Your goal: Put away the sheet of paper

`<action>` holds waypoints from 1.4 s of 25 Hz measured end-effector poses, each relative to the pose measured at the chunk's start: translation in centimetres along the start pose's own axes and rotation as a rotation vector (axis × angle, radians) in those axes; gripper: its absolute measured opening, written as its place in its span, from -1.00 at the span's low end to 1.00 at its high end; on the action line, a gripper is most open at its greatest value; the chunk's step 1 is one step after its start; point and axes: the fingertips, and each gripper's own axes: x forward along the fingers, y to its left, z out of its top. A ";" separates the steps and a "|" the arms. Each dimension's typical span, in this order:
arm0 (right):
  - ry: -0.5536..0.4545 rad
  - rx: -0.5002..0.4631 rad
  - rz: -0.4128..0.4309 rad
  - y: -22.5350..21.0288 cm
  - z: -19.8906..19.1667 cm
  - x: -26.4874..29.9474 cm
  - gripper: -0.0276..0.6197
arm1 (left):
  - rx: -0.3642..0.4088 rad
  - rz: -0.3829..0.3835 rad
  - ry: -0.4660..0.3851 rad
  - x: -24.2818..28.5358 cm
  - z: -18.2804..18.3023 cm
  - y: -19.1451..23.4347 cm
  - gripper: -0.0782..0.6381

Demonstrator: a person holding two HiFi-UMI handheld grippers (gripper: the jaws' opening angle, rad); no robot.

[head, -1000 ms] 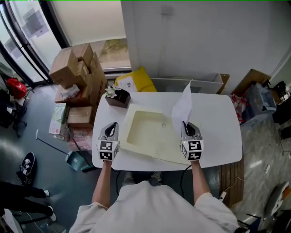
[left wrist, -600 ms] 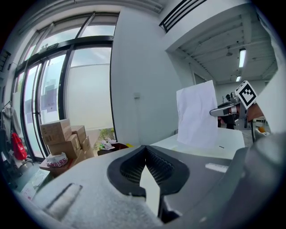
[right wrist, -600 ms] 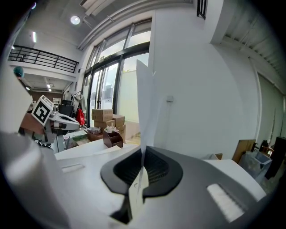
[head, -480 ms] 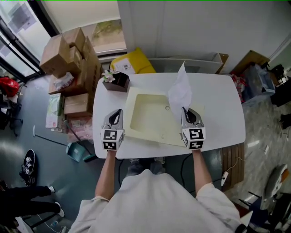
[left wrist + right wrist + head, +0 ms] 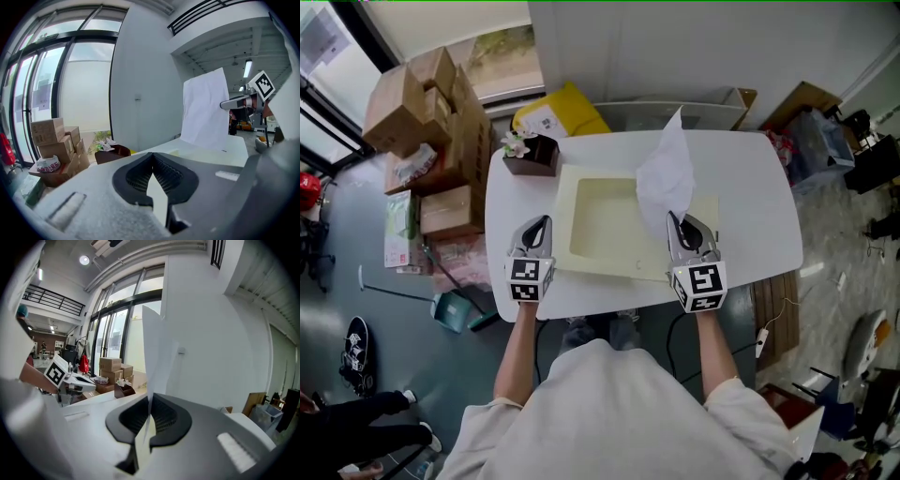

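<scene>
My right gripper (image 5: 676, 221) is shut on the lower edge of a white sheet of paper (image 5: 666, 174), which stands up from the jaws over the right part of a shallow cream tray (image 5: 602, 223) on the white table (image 5: 750, 217). In the right gripper view the paper (image 5: 154, 345) rises edge-on out of the closed jaws (image 5: 150, 400). My left gripper (image 5: 541, 225) hovers at the tray's left edge, shut and holding nothing. The left gripper view shows its jaws (image 5: 152, 157) closed, with the paper (image 5: 204, 110) and the right gripper (image 5: 237, 101) beyond.
A small brown box with flowers (image 5: 530, 152) sits at the table's far left corner. Stacked cardboard boxes (image 5: 422, 112) and a yellow bag (image 5: 558, 114) lie on the floor beyond the table. A wall runs behind the table.
The right gripper has carried the paper sideways and slightly higher over the tray. The left gripper has sunk a little toward the table.
</scene>
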 end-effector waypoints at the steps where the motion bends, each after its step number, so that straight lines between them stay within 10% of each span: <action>1: -0.006 -0.003 0.007 0.3 0.4 -0.3 -0.91 | 0.002 0.000 -0.001 0.1 -0.1 0.1 -0.77; 15: 0.149 0.133 0.093 2.7 -7.4 -1.4 -0.91 | 0.003 -0.027 0.020 1.3 -1.0 -1.3 -0.77; 26: 0.387 0.526 -0.033 -4.4 -20.0 -0.6 -0.91 | 0.004 -0.018 0.044 1.8 -1.3 -1.8 -0.77; 35: 0.607 0.494 -0.053 -7.2 -27.8 0.8 -0.91 | 0.016 -0.007 0.057 2.3 -1.5 -1.8 -0.77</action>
